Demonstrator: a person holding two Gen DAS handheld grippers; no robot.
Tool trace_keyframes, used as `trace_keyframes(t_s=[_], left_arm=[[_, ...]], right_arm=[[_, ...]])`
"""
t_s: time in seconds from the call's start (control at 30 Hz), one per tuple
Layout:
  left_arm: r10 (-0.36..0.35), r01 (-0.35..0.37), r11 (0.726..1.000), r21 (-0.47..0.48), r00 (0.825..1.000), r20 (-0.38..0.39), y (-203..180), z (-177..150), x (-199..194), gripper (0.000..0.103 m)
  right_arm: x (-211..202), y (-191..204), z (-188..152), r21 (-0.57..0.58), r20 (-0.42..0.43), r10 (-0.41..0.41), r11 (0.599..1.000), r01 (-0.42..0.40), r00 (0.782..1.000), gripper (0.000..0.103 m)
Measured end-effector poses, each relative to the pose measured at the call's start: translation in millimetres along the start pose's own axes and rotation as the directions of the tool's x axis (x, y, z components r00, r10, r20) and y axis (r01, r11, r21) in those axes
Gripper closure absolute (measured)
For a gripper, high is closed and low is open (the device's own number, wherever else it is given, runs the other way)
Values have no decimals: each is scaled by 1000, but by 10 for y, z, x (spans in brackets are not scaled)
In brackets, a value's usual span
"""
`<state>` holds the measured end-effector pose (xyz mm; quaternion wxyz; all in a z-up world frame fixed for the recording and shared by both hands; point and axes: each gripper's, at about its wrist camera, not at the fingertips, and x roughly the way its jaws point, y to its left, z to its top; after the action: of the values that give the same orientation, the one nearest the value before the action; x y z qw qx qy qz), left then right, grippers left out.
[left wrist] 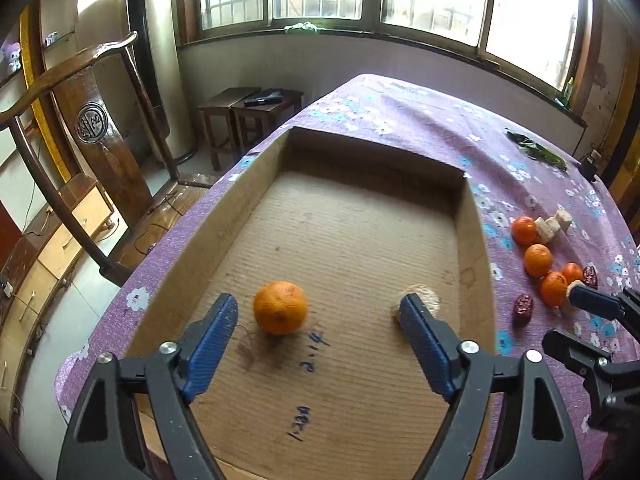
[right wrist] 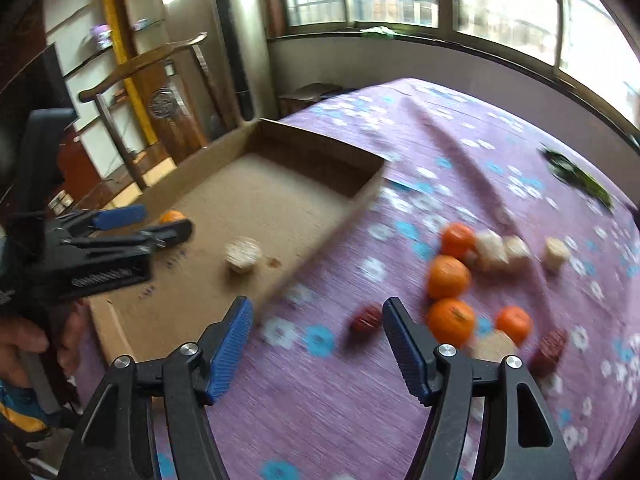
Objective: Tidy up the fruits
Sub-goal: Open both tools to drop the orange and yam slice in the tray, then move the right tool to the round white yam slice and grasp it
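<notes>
A shallow cardboard box (left wrist: pixel 472 240) lies on the purple flowered tablecloth (left wrist: pixel 420 104). Inside it sit one orange (left wrist: pixel 281 307) and a pale round piece (left wrist: pixel 424 298). My left gripper (left wrist: pixel 316 320) is open and empty over the box, with the orange between its fingers. The box (right wrist: pixel 360 196), the orange (right wrist: pixel 172 216) and the pale piece (right wrist: pixel 243 255) also show in the right wrist view. My right gripper (right wrist: pixel 316 324) is open and empty above the cloth. Several oranges (right wrist: pixel 448 277), two dark red dates (right wrist: pixel 366 319) and pale cut pieces (right wrist: pixel 492 246) lie to its right.
A wooden chair (left wrist: pixel 100 128) and two stools (left wrist: pixel 248 112) stand left of the table. Green leaves (left wrist: pixel 536 148) lie at the far right of the cloth. Windows run along the back wall. The hand holding the left gripper (right wrist: pixel 24 340) shows at the left.
</notes>
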<state>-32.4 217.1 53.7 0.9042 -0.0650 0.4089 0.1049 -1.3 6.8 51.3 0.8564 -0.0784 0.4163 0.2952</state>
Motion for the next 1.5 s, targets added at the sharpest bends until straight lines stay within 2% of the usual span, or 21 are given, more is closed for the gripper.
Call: trace_keyframes(t_s=[0.07, 0.17, 0.23, 0.33, 0.43, 0.53, 0.73, 0.87, 1.0, 1.27, 1.5], left_arm=[[5, -5, 1000, 6, 1000, 11, -63, -14, -5, 19], [53, -54, 998, 26, 998, 21, -149, -40, 22, 19], [68, -68, 997, 23, 998, 0, -157, -65, 60, 19], [46, -46, 999, 2, 999, -12, -182, -88, 28, 19], [6, -6, 1000, 7, 1000, 23, -289, -79, -124, 19], [-43, 43, 999, 14, 999, 34, -465, -90, -212, 13], [-95, 92, 988, 121, 995, 18, -1008, -171, -212, 13], [-123, 119, 982, 150, 992, 18, -1314, -204, -191, 13], [-142, 140, 976, 170, 990, 5, -1531, -235, -146, 13], [-137, 141, 974, 176, 990, -36, -1566, -292, -82, 13], [-136, 142, 977, 162, 990, -49, -1547, -404, -125, 13]], right_arm=[[-53, -238, -133, 54, -10, -23, 998, 23, 1000, 29], [-150, -525, -322, 108, -25, -70, 992, 72, 997, 29], [-207, -658, -398, 137, -26, -81, 987, 84, 996, 29], [-282, -827, -482, 168, -24, -95, 981, 98, 995, 29], [-322, -913, -503, 181, -15, -107, 978, 108, 994, 29], [-332, -959, -533, 183, -19, -105, 977, 107, 994, 29], [-378, -1081, -638, 200, -14, -102, 974, 103, 995, 28], [-415, -1156, -640, 227, 3, -123, 967, 119, 992, 20], [-457, -1166, -638, 219, 17, -128, 968, 121, 992, 18], [-456, -1157, -680, 213, 24, -84, 974, 77, 996, 17], [-524, -1161, -778, 212, 45, -89, 974, 77, 995, 17]])
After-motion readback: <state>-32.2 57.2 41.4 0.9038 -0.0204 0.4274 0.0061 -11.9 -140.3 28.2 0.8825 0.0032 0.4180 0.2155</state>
